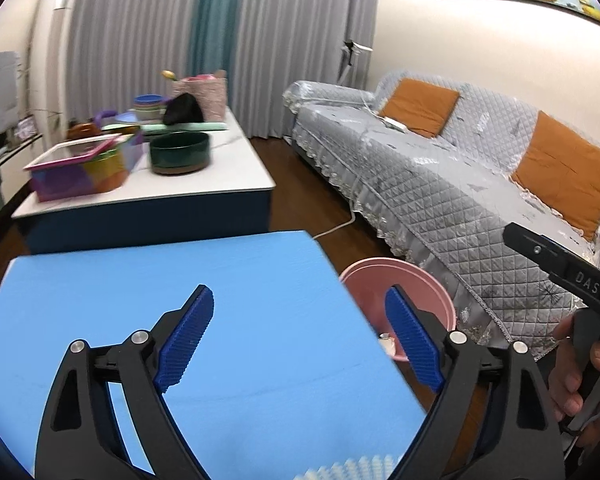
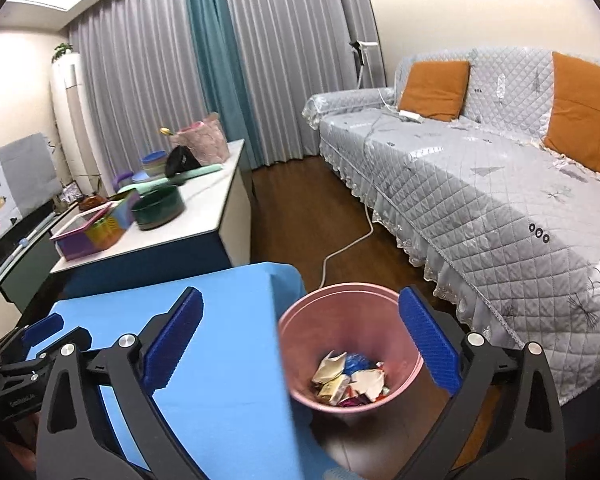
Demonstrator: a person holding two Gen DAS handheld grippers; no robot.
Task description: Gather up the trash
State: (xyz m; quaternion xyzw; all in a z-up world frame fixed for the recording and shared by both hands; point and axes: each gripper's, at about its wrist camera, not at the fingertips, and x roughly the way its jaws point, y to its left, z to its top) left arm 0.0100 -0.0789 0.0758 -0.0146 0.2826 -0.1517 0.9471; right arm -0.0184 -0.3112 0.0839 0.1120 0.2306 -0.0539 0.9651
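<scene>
Pink bin [image 2: 350,344] on the floor, wrappers [image 2: 350,378] piled inside, sitting between the right hand-held gripper [image 2: 300,344] pads, toward 1 o'clock. Right clearly nearer; left hand-held gripper [image 1: 300,340] has it at 2 o'clock. Both spread wide, gripping nothing. Blue counter [image 1: 140,300] at 9 o'clock. "DAS" readable on the handle.

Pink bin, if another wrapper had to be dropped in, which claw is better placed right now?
Probably the right claw: the pink bin, with wrappers inside, sits between its open fingers. The left claw mostly faces the blue table.
</scene>
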